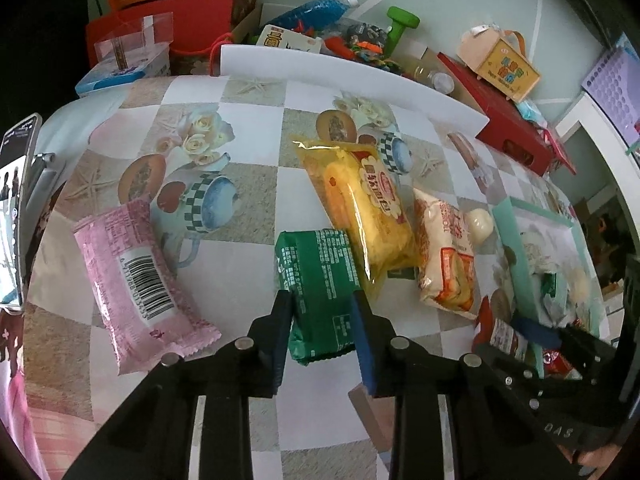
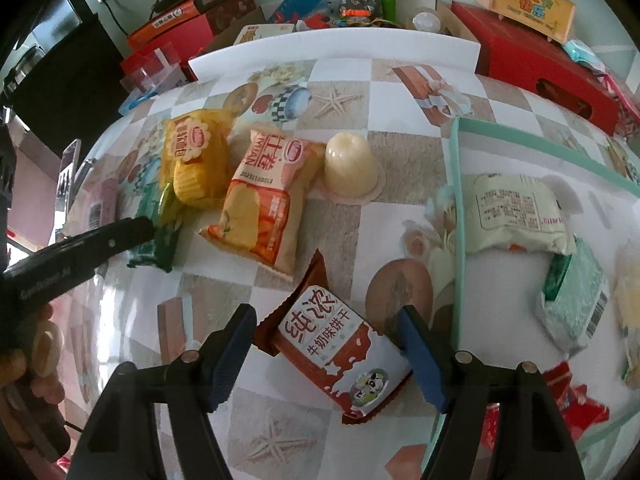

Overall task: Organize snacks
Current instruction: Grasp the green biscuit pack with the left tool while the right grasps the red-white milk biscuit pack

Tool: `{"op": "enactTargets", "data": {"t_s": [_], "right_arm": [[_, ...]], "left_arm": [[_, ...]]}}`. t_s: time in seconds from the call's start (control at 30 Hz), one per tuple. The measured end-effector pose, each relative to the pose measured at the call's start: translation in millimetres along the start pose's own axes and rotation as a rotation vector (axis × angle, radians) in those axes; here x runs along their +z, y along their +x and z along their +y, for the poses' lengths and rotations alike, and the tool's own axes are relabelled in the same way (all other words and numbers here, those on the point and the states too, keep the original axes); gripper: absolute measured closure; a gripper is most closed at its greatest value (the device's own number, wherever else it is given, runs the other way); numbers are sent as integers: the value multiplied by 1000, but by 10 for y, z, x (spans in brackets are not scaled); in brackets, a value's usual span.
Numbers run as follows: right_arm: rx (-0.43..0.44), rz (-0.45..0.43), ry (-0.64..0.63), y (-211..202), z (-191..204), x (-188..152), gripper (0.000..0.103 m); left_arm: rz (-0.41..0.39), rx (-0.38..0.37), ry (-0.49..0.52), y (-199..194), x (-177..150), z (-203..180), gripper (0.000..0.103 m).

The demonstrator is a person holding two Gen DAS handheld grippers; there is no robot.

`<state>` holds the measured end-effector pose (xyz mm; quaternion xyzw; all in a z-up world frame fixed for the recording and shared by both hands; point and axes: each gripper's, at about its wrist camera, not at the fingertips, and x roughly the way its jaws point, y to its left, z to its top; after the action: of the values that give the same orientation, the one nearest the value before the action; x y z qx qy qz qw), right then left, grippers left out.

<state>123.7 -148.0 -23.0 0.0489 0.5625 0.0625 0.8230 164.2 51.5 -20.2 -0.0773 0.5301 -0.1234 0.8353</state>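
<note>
Black gripper arms fill the foreground over the patterned tablecloth (image 1: pixel 256 208), the teal tray (image 2: pixel 460 216) lying at three o'clock with packets already inside. At twelve o'clock, the yellow bread packet (image 1: pixel 360 204) overlaps the green packet (image 1: pixel 320 280), so lifting could drag it. Left gripper (image 1: pixel 322 320) pinches that green packet; right gripper (image 2: pixel 328 340) is spread wide around the brown biscuit packet (image 2: pixel 340 352), not touching.

A worktop (image 1: pixel 248 184) covered in a checkered floral cloth carries a white foam board (image 1: pixel 352 76) along its far edge. Behind it stand a green dumbbell (image 1: pixel 400 26), a blue water bottle (image 1: pixel 316 10), and red cardboard boxes (image 2: pixel 544 60). A phone (image 1: pixel 16 208) stands at the left.
</note>
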Motion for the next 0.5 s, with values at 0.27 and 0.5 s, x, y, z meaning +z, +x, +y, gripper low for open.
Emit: {"op": "enactTargets", "data": {"t_s": [0.27, 0.5], "right_arm": [[12, -7, 52, -38, -44, -57, 27], [12, -10, 71, -63, -38, -104, 27]], "left_arm": [[-39, -53, -20, 27, 41, -45, 44], [10, 35, -39, 162, -1, -6, 44]]}}
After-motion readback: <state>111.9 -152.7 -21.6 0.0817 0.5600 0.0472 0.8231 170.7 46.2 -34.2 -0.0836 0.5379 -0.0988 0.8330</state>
